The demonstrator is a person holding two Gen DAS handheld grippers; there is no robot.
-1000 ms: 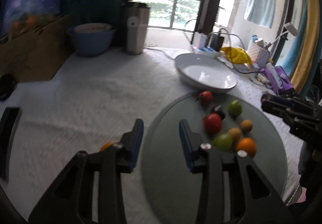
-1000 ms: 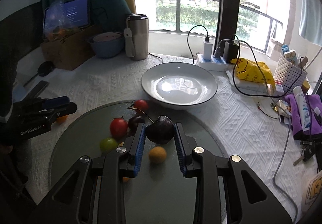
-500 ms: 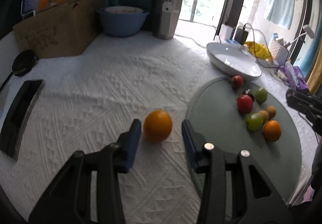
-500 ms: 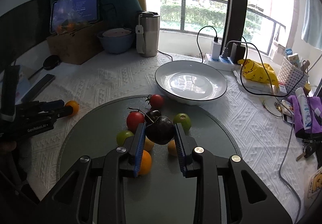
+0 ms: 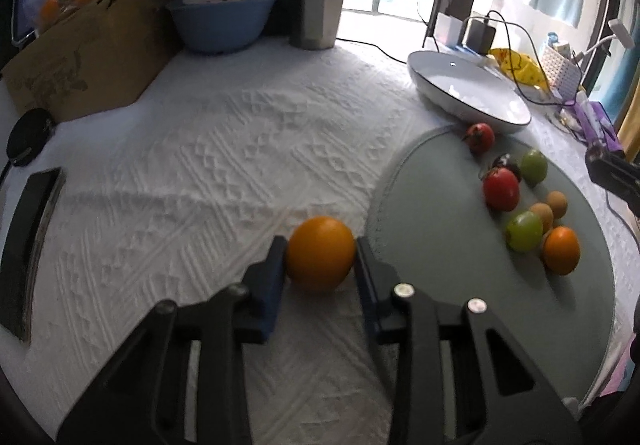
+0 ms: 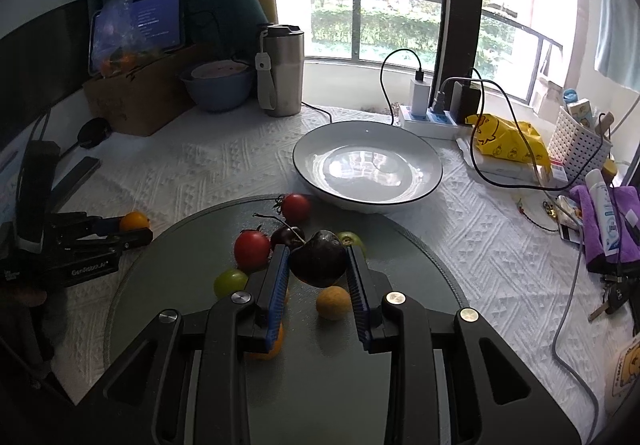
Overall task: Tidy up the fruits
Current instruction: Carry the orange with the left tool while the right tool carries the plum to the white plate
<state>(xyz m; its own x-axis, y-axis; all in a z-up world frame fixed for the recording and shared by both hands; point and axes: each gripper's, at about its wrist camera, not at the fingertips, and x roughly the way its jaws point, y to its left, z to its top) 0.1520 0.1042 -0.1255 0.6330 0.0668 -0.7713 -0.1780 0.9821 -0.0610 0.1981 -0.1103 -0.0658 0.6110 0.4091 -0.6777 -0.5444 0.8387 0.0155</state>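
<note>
While the right gripper (image 6: 318, 265) hangs over the glass disc (image 6: 400, 245) clamped on a dark plum (image 6: 318, 263), likely bound for the empty white bowl (image 6: 432, 181), the left gripper (image 5: 320, 259) is closing its jaws on a stray orange (image 5: 320, 253) lying on the white cloth (image 5: 200, 165) just beside the disc, pads touching it, presumably to fetch it back

Readable text: "GenRobot.AI", white letters on the black body of the left gripper (image 6: 134, 229), left edge of the right wrist view. Tablet screen (image 6: 154, 21), upper left: lines of text, too small to read. Nothing else legible.
</note>
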